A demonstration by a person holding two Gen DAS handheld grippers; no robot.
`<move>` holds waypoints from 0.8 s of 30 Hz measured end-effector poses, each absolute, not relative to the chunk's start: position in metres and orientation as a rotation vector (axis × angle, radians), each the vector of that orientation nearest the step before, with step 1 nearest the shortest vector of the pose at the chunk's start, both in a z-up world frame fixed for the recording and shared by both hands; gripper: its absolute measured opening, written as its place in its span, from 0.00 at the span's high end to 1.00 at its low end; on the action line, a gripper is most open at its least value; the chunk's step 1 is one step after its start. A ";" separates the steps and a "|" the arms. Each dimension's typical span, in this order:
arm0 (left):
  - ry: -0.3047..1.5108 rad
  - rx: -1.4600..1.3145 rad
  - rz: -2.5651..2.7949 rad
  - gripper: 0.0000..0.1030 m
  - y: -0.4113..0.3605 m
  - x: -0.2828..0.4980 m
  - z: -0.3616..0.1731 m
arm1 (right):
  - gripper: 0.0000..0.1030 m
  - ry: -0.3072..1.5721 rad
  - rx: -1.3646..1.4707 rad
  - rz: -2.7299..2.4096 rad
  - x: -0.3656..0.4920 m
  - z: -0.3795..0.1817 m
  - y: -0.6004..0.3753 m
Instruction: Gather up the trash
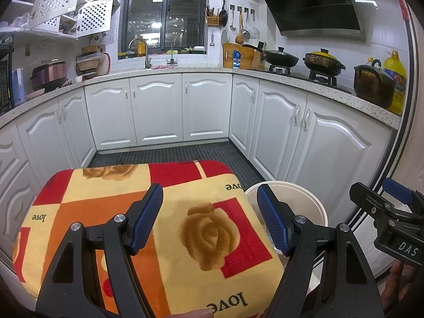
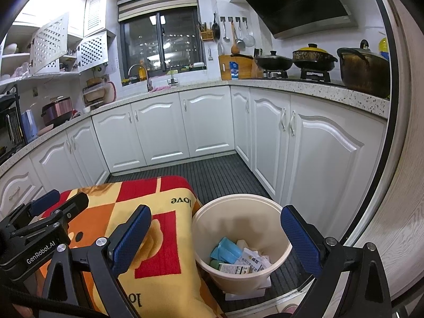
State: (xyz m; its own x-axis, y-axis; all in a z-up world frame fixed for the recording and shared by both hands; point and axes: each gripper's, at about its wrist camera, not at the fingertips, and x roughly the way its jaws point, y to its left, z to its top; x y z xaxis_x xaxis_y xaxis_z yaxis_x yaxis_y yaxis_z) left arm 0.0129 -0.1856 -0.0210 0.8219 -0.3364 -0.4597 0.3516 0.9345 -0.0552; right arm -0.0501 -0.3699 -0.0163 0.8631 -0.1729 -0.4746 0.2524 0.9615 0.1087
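Observation:
A cream plastic bin [image 2: 239,206] stands on the dark floor right of a low table under a red, orange and yellow rose cloth [image 1: 185,198]. Inside the bin lie blue packets [image 2: 226,250] and small printed cartons [image 2: 250,263]. My right gripper [image 2: 216,241] is open and empty, hovering above the bin's mouth. My left gripper [image 1: 209,217] is open and empty above the cloth, which bears no loose items. The bin's rim [image 1: 286,185] shows past the left gripper's right finger. The right gripper also shows in the left wrist view [image 1: 392,212], and the left gripper in the right wrist view [image 2: 50,209].
White base cabinets [image 2: 164,127] run in a U around the dark ribbed floor mat [image 2: 220,169]. The speckled counter [image 1: 331,90] holds pots, a stove and an oil bottle [image 1: 396,79]. A wood-grain panel [image 2: 397,198] stands close on the right.

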 end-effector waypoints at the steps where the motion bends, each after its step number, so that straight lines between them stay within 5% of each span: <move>1: 0.483 0.032 -0.368 0.29 -0.186 0.013 -0.020 | 0.06 0.480 0.170 -0.224 -0.050 -0.017 -0.370; 24: 0.495 0.051 -0.377 0.29 -0.187 0.013 -0.026 | 0.06 0.503 0.165 -0.219 -0.045 -0.023 -0.371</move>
State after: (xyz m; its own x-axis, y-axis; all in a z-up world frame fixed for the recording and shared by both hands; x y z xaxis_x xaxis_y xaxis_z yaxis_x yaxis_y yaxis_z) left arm 0.0125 -0.1874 -0.0263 0.8128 -0.3403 -0.4728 0.3649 0.9301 -0.0422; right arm -0.0450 -0.3714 -0.0230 0.8534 -0.1672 -0.4937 0.2481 0.9633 0.1025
